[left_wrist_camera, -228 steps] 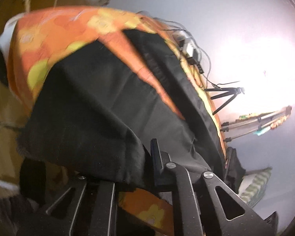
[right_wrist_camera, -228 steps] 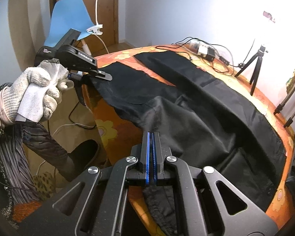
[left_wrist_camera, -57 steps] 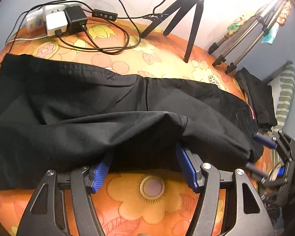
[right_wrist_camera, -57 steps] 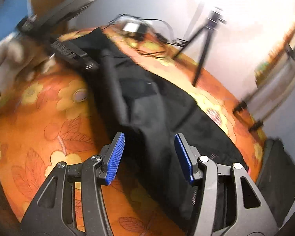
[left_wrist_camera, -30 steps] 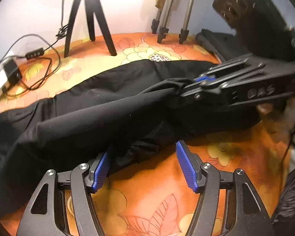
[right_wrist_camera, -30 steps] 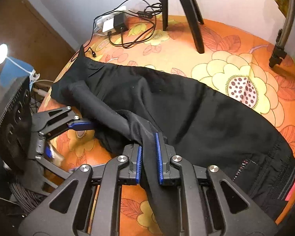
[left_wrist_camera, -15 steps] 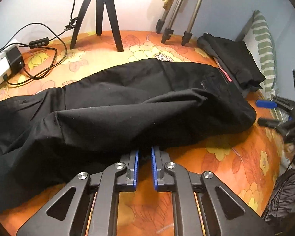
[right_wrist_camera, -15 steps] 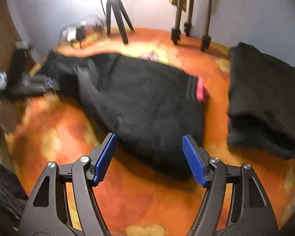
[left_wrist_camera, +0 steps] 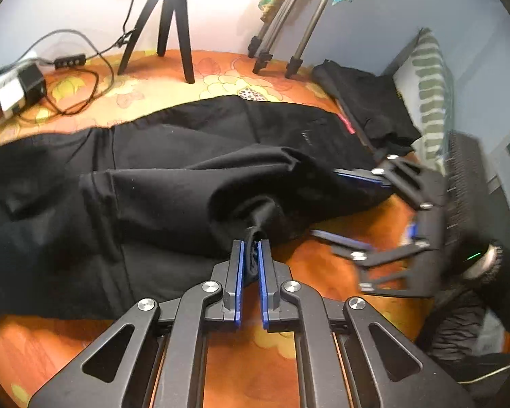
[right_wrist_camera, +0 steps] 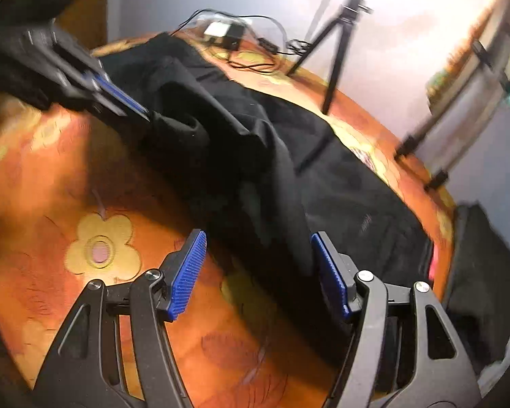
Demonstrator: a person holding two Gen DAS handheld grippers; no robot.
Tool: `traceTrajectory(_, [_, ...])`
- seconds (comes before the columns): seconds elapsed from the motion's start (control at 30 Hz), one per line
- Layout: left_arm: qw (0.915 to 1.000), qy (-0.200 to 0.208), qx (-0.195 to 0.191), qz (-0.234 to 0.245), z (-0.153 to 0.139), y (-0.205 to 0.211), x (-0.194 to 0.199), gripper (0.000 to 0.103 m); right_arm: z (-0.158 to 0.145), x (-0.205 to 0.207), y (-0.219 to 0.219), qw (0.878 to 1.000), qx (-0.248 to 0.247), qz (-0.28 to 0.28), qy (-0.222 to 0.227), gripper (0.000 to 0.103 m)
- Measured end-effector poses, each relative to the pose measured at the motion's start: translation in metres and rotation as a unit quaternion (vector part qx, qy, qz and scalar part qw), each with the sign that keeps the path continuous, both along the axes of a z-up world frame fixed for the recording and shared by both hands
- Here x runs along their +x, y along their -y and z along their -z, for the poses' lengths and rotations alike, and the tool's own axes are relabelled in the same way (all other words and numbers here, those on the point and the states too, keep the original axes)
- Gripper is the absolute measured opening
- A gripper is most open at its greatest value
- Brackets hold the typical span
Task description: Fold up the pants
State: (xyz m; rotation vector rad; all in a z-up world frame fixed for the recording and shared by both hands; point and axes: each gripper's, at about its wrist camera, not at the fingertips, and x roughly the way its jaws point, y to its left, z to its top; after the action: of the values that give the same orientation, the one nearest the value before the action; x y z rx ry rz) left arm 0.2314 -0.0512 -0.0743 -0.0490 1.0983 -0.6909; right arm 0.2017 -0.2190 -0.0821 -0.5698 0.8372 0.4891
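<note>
Fabric fills the narrow gap between the blue pads of the left gripper [left_wrist_camera: 250,250]: its jaws are pinched onto a bunched fold of the black pants [left_wrist_camera: 173,183], and the cloth rises from the pinch toward 12 o'clock in a tight gathered neck before spreading into the wider garment. The pants lie lengthwise across the orange flowered tablecloth [left_wrist_camera: 241,357], running from 9 o'clock to about 2 o'clock in the left wrist view, with one layer doubled over the other and a pink tag showing at the far end near 2 o'clock. At 3 o'clock in that view the right gripper [left_wrist_camera: 353,210] is visible from the side, blurred, its two blue-lined fingers spread apart, the upper one against the edge of the pants and the lower one over bare tablecloth. In the right wrist view the right gripper [right_wrist_camera: 258,268] stands wide open, holding nothing, with the near edge of the pants lying between and beyond its pads. At 10 o'clock there the left gripper [right_wrist_camera: 132,105] bites the cloth. Beyond the pants, at 12 o'clock, stands a small black tripod [left_wrist_camera: 168,23]; at 10 o'clock lie a power strip with adapters [left_wrist_camera: 15,90] and cables. A second pile of dark folded clothing [left_wrist_camera: 370,108] sits at 2 o'clock beside a striped cushion [left_wrist_camera: 428,88].
</note>
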Motion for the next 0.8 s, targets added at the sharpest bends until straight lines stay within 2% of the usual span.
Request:
traceTrajectory(0.1, [0.9999, -0.007, -0.01, -0.003, -0.002, -0.003, -0.002, 0.003, 0.007, -0.002, -0.016, 1.0, -0.004, -0.021, 0.008, 0.067])
traceTrajectory(0.27, [0.9995, -0.006, -0.031, -0.007, -0.01, -0.004, 0.004, 0.003, 0.008, -0.01, -0.033, 0.999, -0.007, -0.04, 0.033, 0.067])
traceTrajectory(0.33, [0.9998, 0.011, -0.019, -0.002, -0.016, -0.003, 0.001, 0.003, 0.007, -0.011, -0.036, 0.998, -0.01, -0.041, 0.044, 0.064])
traceTrajectory(0.4, [0.9996, 0.025, -0.005, -0.008, -0.022, -0.013, -0.001, 0.003, 0.006, -0.013, -0.039, 0.997, -0.031, -0.042, 0.059, 0.052])
traceTrajectory(0.43, [0.9993, 0.032, 0.003, -0.021, -0.026, -0.026, -0.003, 0.003, 0.002, -0.016, -0.038, 0.997, -0.029, -0.043, 0.062, 0.049])
traceTrajectory(0.53, [0.9969, 0.039, 0.016, -0.066, -0.03, -0.065, -0.003, 0.005, -0.007, -0.026, -0.044, 0.996, -0.018, -0.065, 0.065, 0.049])
traceTrajectory(0.6, [0.9911, 0.039, 0.031, -0.123, -0.031, -0.107, 0.0, 0.01, -0.007, -0.032, -0.054, 0.994, -0.022, -0.086, 0.068, 0.049])
traceTrajectory(0.67, [0.9839, 0.044, 0.041, -0.168, -0.032, -0.142, 0.001, 0.027, -0.006, -0.039, -0.063, 0.992, -0.026, -0.104, 0.068, 0.049])
traceTrajectory(0.73, [0.9757, 0.042, 0.046, -0.21, -0.03, -0.18, 0.003, 0.037, -0.008, -0.049, -0.073, 0.989, -0.032, -0.119, 0.083, 0.049])
traceTrajectory(0.8, [0.9616, 0.04, 0.058, -0.265, -0.025, -0.22, 0.006, 0.042, -0.008, -0.053, -0.082, 0.987, -0.032, -0.138, 0.077, 0.05])
